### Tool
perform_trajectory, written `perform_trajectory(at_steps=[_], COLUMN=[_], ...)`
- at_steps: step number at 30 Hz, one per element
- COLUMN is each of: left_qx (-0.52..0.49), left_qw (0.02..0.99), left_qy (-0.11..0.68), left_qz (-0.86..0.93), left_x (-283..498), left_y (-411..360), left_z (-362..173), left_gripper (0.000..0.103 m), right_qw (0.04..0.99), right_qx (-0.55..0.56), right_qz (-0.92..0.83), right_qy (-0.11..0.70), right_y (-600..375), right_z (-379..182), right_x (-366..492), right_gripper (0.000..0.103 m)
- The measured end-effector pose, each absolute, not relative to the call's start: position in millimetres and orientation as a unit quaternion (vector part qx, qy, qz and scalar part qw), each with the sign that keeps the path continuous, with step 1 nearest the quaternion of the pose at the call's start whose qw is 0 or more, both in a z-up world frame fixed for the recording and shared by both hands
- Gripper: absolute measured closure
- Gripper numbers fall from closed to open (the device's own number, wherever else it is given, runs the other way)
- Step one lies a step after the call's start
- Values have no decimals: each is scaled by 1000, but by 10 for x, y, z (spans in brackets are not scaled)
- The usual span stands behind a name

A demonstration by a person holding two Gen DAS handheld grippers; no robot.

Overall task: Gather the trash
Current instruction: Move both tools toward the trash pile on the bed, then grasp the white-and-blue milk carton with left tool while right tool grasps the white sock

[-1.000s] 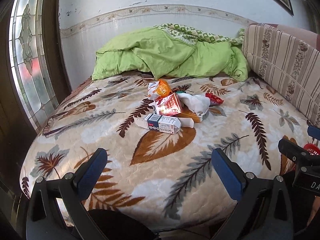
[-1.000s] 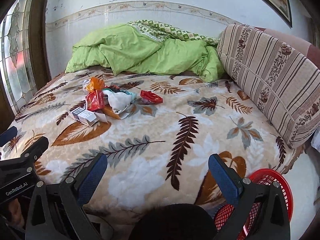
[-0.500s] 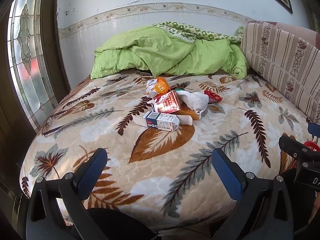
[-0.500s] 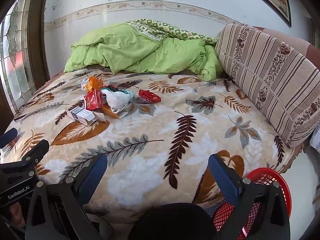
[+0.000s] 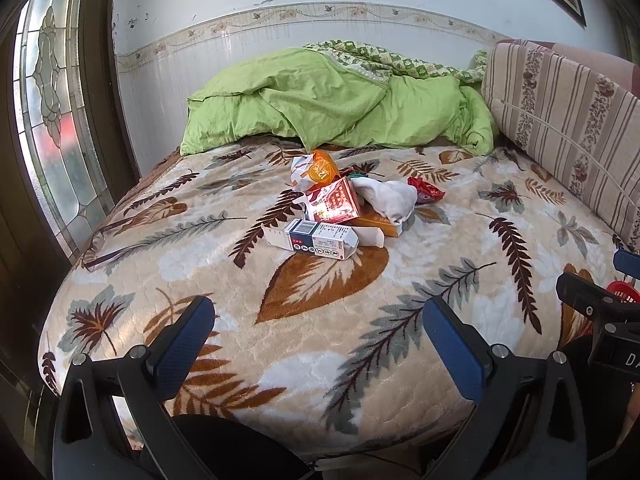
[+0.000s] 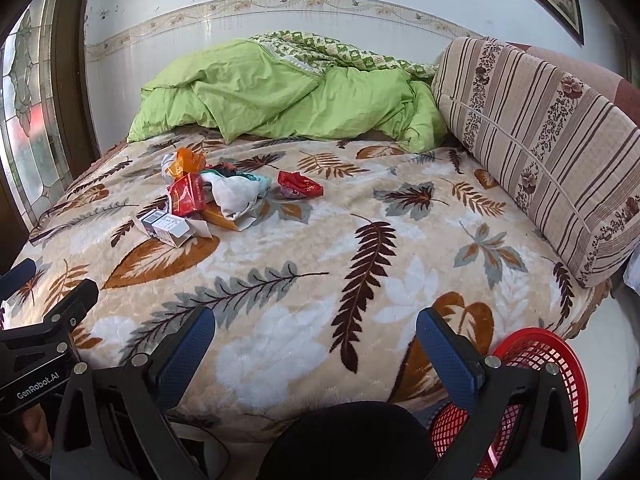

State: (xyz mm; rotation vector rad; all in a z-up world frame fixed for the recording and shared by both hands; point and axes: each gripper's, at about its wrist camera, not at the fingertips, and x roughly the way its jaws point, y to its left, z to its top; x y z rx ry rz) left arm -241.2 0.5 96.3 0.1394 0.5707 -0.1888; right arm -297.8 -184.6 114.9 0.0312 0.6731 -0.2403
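A pile of trash lies mid-bed: a white and blue carton (image 5: 320,242) (image 6: 168,227) in front, a red packet (image 5: 335,201) (image 6: 187,199), an orange wrapper (image 5: 318,168) (image 6: 184,162), a crumpled white bag (image 5: 390,198) (image 6: 234,196) and a small red wrapper (image 5: 426,190) (image 6: 300,189). A red mesh basket (image 6: 540,364) stands on the floor at the bed's near right corner. My left gripper (image 5: 318,344) is open and empty above the bed's near edge. My right gripper (image 6: 316,344) is open and empty, to the right of the left one.
The leaf-patterned bed cover (image 5: 328,300) spans the view. A green duvet (image 5: 328,104) is heaped at the far end against the wall. A striped bolster (image 6: 540,140) runs along the right side. A stained-glass window (image 5: 52,120) is on the left.
Both grippers have drifted slightly; the view of the bed has shifted a little. Both stay open and empty.
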Motion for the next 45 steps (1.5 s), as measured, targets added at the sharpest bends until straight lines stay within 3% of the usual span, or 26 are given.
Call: perform_trajectory(at_steps=[20, 25, 32, 36, 45], left_qx=[66, 43, -34, -80, -193], left_qw=[951, 944, 924, 908, 851], left_qy=[286, 313, 368, 399, 476], left_qz=[-93, -97, -99, -98, -112], left_x=[-2421, -2394, -2100, -1821, -960], left_y=[7, 98, 380, 525, 425], left_z=[964, 888, 913, 934, 812], left_gripper=[0, 0, 1, 16, 32], right_qw=[934, 932, 926, 926, 923], right_qx=[25, 43, 78, 80, 87], right_qz=[-113, -98, -56, -49, -56], right_qy=[338, 346, 366, 367, 370], right_y=[-1843, -1859, -1894, -1872, -1934], right_z=[1107, 1082, 1012, 995, 970], right_x=[-2949, -2931, -2858, -2836, -2767], right_gripper=[2, 10, 31, 32, 32])
